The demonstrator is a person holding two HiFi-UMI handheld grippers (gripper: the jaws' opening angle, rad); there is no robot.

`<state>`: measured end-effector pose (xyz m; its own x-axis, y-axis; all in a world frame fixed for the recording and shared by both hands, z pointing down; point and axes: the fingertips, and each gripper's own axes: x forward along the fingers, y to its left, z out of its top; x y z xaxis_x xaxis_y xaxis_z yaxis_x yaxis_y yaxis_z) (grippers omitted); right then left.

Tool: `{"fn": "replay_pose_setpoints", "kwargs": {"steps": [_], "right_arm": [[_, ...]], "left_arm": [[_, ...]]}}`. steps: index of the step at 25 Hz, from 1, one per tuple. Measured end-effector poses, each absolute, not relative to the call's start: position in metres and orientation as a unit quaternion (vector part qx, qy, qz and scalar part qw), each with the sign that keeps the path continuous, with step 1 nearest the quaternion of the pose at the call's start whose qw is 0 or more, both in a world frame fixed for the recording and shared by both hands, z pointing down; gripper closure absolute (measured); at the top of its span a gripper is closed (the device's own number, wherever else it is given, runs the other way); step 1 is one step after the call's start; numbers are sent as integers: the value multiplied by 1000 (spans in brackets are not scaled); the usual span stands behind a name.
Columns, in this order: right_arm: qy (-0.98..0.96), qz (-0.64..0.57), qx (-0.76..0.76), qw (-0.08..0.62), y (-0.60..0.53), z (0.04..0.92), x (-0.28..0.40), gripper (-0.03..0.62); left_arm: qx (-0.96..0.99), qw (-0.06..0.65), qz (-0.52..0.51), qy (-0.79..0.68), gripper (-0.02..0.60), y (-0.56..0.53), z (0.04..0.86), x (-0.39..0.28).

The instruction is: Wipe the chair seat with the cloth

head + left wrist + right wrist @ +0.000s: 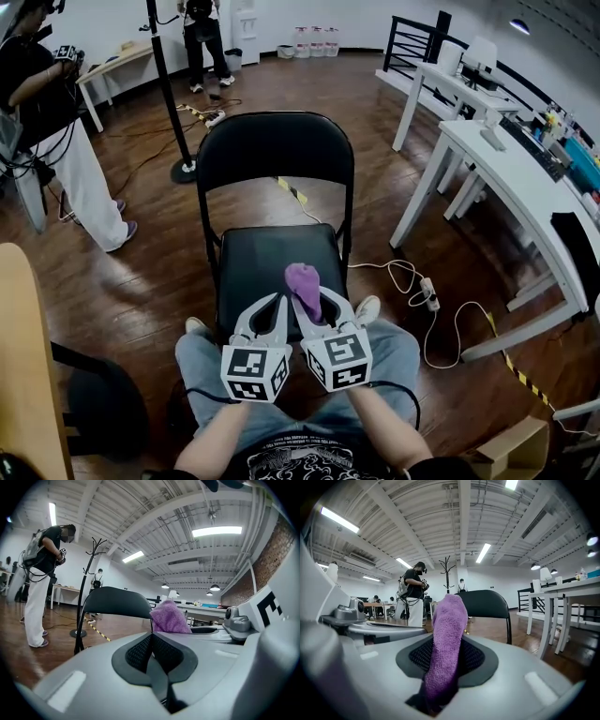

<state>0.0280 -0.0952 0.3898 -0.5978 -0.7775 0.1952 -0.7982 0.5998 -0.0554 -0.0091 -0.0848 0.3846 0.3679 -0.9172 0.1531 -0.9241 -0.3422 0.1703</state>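
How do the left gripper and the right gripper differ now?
The right gripper holds the purple cloth; the left gripper holds nothing. The left gripper's jaws touch each other; the right gripper's jaws press on the cloth. Both are side by side at the front of the chair seat.

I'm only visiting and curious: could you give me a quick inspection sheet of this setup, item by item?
Surface: black chair seat, bare.
Job's things: purple cloth, standing up out of the right tool, seen over the seat's front part.
Clutter: nothing seen on the seat.
Tools: left tool shut, empty; right tool shut on the purple cloth.
Cables: white cable and power strip on the floor right of the chair.
Surroundings: wooden floor, white tables at right, coat stand and a standing person beyond.
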Motion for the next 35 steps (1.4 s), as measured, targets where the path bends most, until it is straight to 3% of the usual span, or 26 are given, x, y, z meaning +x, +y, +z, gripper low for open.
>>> {"fn": "replay_pose_setpoints", "kwargs": {"steps": [35], "right_arm": [[-885, 55, 460, 46, 35, 382, 46, 485]], "left_arm": [[822, 116, 4, -558, 577, 44, 386, 7]]}}
